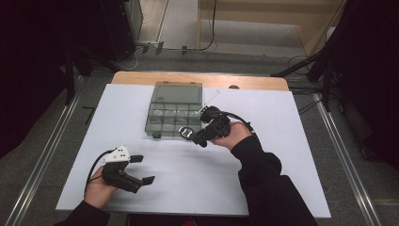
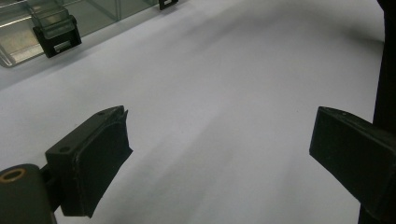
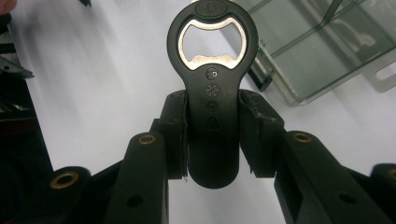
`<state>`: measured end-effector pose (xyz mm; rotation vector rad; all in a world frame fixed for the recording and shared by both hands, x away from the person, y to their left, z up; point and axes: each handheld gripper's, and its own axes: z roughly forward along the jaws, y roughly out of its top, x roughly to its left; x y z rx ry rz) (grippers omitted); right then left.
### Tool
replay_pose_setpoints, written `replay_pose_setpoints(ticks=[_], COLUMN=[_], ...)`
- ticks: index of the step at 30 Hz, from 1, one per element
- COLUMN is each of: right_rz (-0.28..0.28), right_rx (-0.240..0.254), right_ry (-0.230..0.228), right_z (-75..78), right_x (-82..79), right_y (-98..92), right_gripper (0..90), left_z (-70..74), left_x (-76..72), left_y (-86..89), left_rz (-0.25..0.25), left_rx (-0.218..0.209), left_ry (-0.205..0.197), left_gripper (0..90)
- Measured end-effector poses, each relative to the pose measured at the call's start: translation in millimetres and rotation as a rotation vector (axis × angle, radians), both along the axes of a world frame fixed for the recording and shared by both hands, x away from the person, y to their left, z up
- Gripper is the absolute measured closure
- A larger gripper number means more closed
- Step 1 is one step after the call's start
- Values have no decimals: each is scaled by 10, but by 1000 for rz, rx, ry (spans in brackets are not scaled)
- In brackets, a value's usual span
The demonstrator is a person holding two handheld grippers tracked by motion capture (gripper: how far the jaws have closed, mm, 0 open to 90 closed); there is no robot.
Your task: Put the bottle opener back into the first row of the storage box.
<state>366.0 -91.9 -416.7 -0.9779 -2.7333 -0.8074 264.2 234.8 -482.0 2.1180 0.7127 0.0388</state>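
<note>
A black bottle opener [image 3: 212, 93] is pinched by its handle between the jaws of the right gripper [image 1: 197, 136], just in front of the clear plastic box [image 1: 174, 110]. The left gripper [image 1: 141, 169] is held well apart from the box, over the white table [image 1: 282, 155], with its jaws spread and nothing between them.

The left gripper [image 2: 219, 140] hovers wide open over the white table [image 2: 224, 70], well apart from the clear plastic box [image 2: 51, 23] beyond it.
</note>
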Motion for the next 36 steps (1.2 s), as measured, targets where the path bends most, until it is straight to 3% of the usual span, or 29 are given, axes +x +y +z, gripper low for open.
replay_pose_setpoints(ticks=[18, 30, 36], right_rz=[-33, -34, -6], right_rx=[0, -13, -33], right_ry=[-21, -32, -36], right_z=[128, 87, 53], right_x=[451, 761, 909], right_y=[92, 150, 220], right_gripper=[659, 659, 659], left_z=[-4, -1, -1], left_x=[3, 6, 8], left_y=[-4, -1, -1], left_rz=[-4, -6, -8], left_rx=[-4, -7, -6], left_ry=[0, 1, 2], left_gripper=[46, 46, 46])
